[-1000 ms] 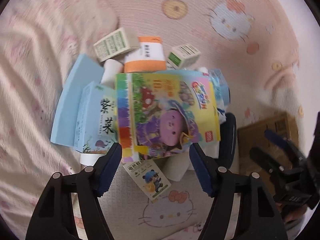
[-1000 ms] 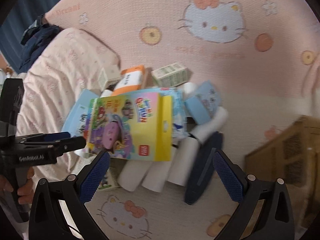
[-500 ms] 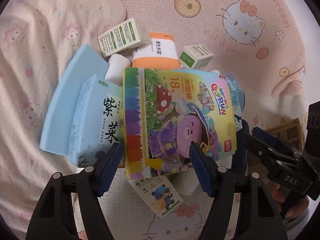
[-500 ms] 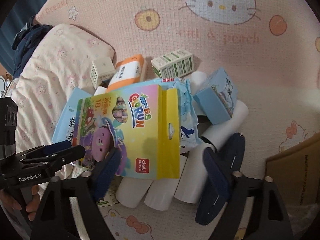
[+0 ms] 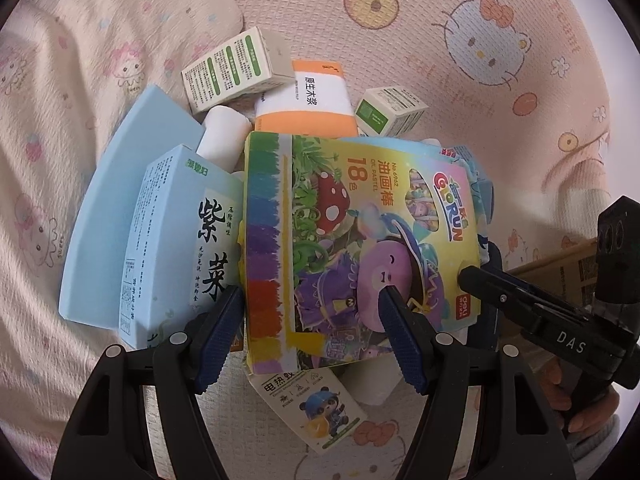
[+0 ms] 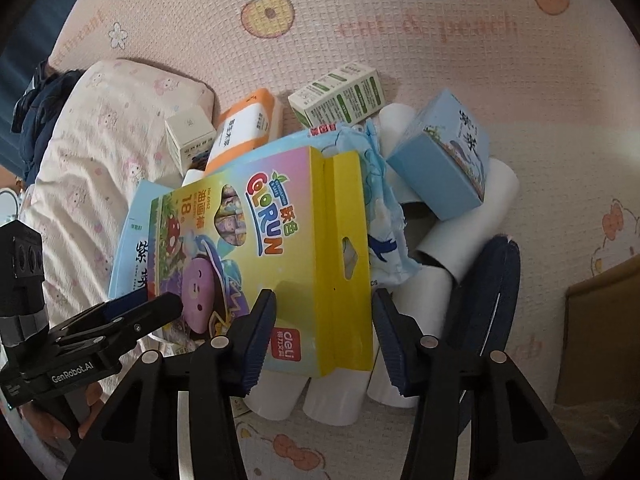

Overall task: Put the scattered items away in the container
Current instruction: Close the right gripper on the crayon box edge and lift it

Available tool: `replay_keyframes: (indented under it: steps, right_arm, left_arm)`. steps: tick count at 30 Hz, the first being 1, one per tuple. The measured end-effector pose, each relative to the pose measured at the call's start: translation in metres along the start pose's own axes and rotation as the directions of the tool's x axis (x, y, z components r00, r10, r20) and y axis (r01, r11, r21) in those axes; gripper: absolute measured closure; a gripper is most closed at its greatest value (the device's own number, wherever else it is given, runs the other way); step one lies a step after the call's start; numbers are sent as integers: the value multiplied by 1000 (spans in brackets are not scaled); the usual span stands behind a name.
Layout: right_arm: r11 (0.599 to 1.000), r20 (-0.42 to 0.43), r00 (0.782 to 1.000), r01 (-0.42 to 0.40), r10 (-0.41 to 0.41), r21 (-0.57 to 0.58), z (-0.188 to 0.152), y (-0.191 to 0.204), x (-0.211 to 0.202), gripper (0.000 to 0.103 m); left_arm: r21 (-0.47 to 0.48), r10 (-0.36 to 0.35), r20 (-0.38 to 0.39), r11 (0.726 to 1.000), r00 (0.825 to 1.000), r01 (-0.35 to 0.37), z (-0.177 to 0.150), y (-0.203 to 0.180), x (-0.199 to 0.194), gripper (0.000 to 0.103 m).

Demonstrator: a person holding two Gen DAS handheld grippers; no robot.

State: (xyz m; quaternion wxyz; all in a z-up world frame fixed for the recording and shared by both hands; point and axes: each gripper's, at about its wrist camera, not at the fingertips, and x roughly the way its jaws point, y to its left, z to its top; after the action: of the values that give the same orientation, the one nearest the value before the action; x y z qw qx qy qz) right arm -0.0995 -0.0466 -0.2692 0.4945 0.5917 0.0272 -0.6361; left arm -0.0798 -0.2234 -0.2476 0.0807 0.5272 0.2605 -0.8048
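Right gripper [image 6: 324, 316], fingers closing, straddles the colourful cardboard oil-pastel box [image 6: 280, 248]; left gripper [image 5: 310, 316] wide over its other end

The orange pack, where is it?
In the left wrist view the orange pack lies at the far end of the pile, between two green-and-white boxes, just beyond the pastel box.

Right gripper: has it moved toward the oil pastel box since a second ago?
Yes. The right gripper has come down onto the oil pastel box, jaws just closing around its yellow end, with the toilet paper rolls below.
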Motion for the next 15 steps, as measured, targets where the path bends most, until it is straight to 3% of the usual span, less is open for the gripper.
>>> replay_keyframes:
  steps: [15]
  right_arm:
    - [998, -27, 999, 27, -25, 57, -45, -15, -15, 55]
  left_arm:
    - [84, -44, -50, 995, 998, 49, -28, -12, 4, 30]
